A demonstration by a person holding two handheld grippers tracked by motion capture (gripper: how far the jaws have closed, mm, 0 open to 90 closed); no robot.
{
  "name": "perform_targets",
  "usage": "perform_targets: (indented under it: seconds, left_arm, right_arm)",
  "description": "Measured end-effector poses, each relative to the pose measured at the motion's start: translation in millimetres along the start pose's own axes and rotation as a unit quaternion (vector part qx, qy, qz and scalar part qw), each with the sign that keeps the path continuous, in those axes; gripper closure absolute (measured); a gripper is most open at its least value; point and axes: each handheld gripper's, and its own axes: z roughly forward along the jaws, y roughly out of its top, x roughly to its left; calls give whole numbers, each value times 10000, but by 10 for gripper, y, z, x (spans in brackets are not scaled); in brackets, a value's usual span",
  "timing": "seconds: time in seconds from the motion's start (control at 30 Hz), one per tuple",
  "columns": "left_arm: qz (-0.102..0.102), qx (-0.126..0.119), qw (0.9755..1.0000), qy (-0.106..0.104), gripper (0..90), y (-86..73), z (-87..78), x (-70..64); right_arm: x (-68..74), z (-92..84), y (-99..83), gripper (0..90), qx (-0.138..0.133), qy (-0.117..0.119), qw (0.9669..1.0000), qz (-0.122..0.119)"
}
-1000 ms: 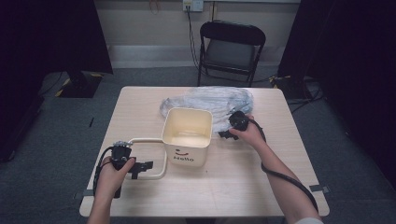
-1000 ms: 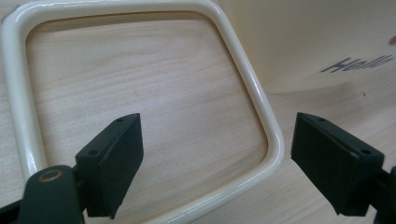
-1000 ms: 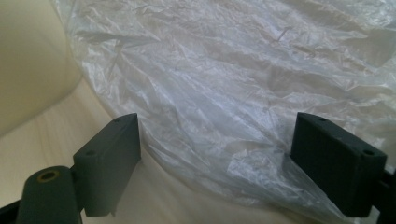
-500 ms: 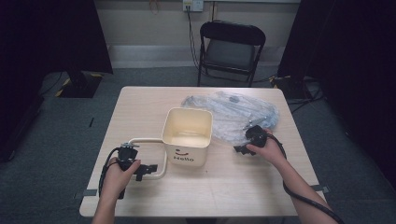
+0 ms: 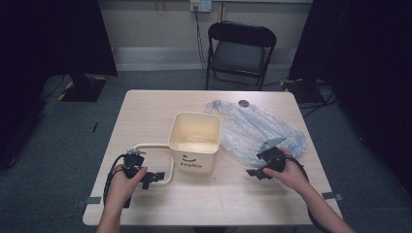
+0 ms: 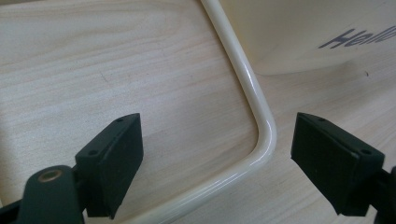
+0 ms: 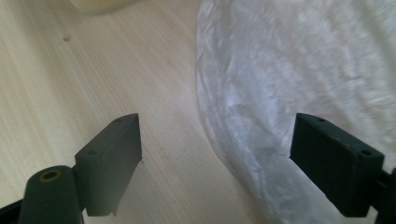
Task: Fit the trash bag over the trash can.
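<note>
The right tongs have drawn back from the cream square plastic bin to the clear crinkled plastic bag's near edge, released. Left tongs, also released, straddle the bin's cream handle; a grasp looks imminent.

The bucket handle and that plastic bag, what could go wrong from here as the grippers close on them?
The left gripper stands open around the corner of the handle, which lies flat on the table; its jaws may scrape the wood or slip off the smooth tube. The right gripper is open at the edge of the plastic bag; the thin film could slide out or tear. Pulling the handle might tip the bucket.
</note>
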Motion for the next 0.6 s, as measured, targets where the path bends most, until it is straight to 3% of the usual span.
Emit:
perform_targets:
  seconds: [0.1, 0.2, 0.3, 0.47, 0.5, 0.6]
  left_arm:
    - [9, 33, 10000, 19, 165, 0, 10, 12]
    - [23, 50, 10000, 8, 165, 0, 29, 12]
    - [38, 64, 10000, 9, 165, -3, 47, 3]
    - [9, 120, 9999, -9, 165, -8, 73, 19]
    - [8, 135, 9999, -6, 165, -10, 74, 24]
    - [11, 119, 9999, 12, 165, -11, 69, 30]
  right_arm:
    - [-84, -162, 59, 156, -222, -70, 9997, 91]
    - [-274, -243, 84, 146, -304, -470, 9984, 93]
    - [-503, -217, 37, 146, -398, -571, 9967, 408]
    - [-768, -57, -105, 146, -124, -794, 9943, 695]
    - [-787, -26, -132, 146, -64, -810, 9937, 776]
    - [-777, 40, -184, 141, 75, -852, 9938, 706]
